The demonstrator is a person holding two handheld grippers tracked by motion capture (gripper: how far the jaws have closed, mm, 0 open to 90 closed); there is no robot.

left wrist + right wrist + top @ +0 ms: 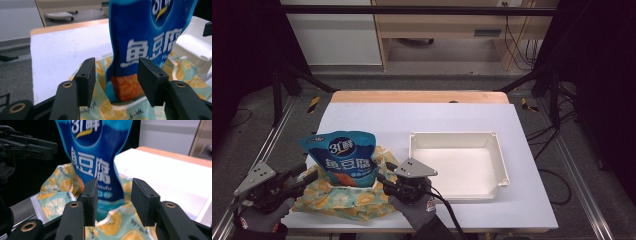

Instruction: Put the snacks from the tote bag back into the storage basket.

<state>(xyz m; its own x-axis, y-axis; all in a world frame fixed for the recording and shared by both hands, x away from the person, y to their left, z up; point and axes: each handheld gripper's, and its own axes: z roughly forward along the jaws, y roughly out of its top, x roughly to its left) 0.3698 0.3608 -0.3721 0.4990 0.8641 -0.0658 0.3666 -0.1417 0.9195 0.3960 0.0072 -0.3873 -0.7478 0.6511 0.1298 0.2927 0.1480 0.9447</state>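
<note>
On the pale table [522, 200] that fills the middle of the high view, a white tray [502, 165] sits right of centre, bare inside. Left of it, in the lower left of the frame, a lemon-print cloth bag [347, 200] lies slumped and open, and a blue snack pouch [343, 157] stands upright in its mouth, long axis running from the bottom of the frame toward the top, base tucked into the fabric and printed face turned toward me.

My two grippers flank that bag from below. My left gripper [309, 176] sits at the lower left edge of the frame, aimed right toward the pouch; my right gripper [382, 181] sits at lower centre, between bag and tray, aimed left. Both stand spread, holding nothing: in the left gripper view the jaws of my left gripper [116, 77] frame the pouch's orange lower end [127, 87] with air on either side, and in the right gripper view those of my right gripper [113, 200] frame the pouch's lower face, again untouching.

The relation that matters: the pouch rises between my two hands, slightly nearer the right one, and the cloth rim lies just under both sets of jaws. I judge the next move is on the fabric edges beside the pouch, not the pouch itself.
</note>
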